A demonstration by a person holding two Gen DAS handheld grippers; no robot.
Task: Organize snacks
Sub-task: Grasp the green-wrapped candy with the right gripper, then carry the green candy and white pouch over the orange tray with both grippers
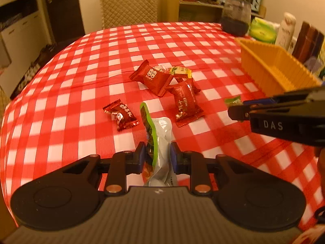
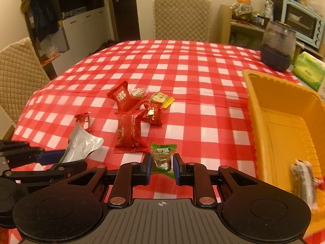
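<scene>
Both grippers hold snacks.
Left gripper (image 1: 157, 155) clamps a silver pouch (image 1: 161, 142); right gripper (image 2: 162, 167) grips a green candy (image 2: 162, 158); only the right view shows the orange bin's (image 2: 284, 122) contents.

— What does the left gripper (image 1: 158, 155) look like?
— Matte black linkage arms, blue finger pads (image 1: 173, 156), brass-coloured pivot screws, two round discs at seven and five o'clock, ribbed grey housing between.
— And the right gripper (image 2: 161, 167)?
— The same build; its side carries white letters "DAS".
</scene>
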